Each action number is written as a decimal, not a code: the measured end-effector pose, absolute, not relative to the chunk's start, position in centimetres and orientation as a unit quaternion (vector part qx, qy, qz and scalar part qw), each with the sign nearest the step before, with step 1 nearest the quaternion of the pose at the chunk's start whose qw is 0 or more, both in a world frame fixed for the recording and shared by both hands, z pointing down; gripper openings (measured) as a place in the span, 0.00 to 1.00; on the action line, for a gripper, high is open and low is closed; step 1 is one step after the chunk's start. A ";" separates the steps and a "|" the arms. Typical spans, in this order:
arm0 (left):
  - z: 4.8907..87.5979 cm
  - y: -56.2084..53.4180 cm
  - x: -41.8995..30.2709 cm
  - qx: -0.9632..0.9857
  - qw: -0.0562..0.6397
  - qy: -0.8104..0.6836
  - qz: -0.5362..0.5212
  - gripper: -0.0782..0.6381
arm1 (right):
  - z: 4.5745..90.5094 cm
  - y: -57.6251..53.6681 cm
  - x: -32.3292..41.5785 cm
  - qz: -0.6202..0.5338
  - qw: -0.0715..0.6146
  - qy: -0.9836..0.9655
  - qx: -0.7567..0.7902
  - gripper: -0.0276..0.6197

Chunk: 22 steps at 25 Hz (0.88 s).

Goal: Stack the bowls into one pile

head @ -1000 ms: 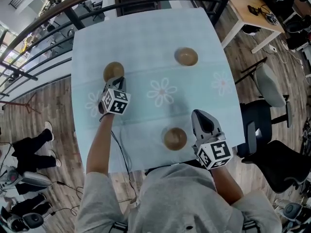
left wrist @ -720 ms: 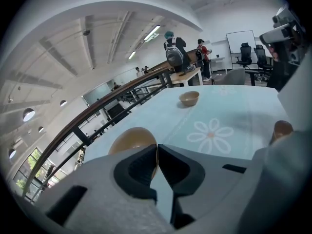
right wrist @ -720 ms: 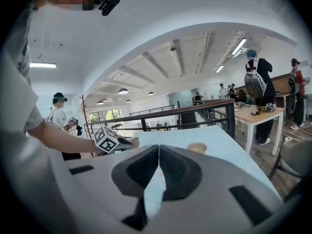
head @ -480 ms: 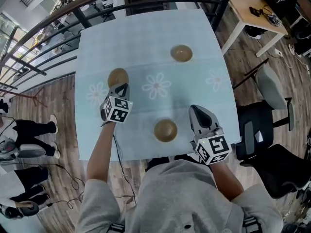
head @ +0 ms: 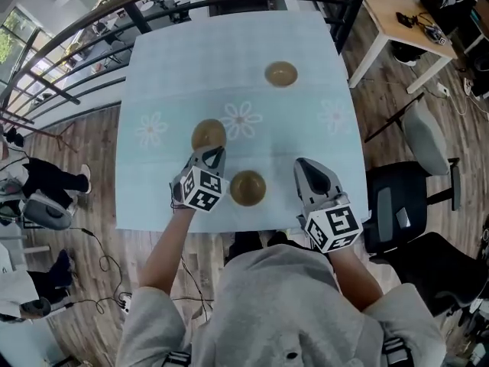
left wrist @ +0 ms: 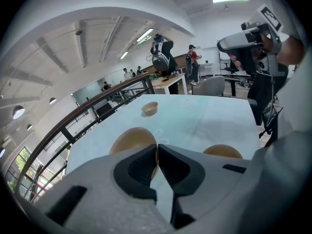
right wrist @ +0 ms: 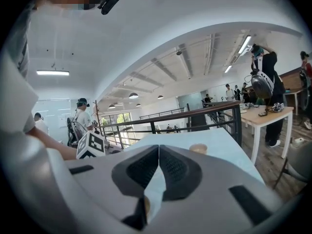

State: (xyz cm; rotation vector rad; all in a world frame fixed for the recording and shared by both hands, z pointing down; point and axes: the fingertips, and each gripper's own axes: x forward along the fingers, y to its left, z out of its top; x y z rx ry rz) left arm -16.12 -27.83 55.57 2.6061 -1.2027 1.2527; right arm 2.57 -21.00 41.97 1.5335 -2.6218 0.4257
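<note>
Pinching bowl (head: pixel 208 134) rim, left tongs (head: pixel 213 154)

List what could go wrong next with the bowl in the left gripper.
The left gripper pinches the held bowl only by its thin rim, so it may tilt or slip. The near bowl sits close to the front edge of the table; a low approach could nudge it off.

Left gripper (head: pixel 213 153) angled downward, jaws pinched on the rim of a bowl (head: pixel 208 134), right gripper (head: pixel 307 165) near level, jaws together, empty, forearms extended
</note>
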 end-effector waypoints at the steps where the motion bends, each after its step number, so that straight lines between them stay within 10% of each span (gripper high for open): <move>1: 55.7 -27.0 -15.6 0.832 0.003 -0.380 0.404 0.15 | 41.8 -20.6 2.8 0.137 0.036 -0.856 0.497 0.09; 22: 60.2 -14.9 -8.2 0.831 0.050 -0.355 0.425 0.15 | 41.1 -15.4 7.4 0.124 0.009 -0.869 0.479 0.09</move>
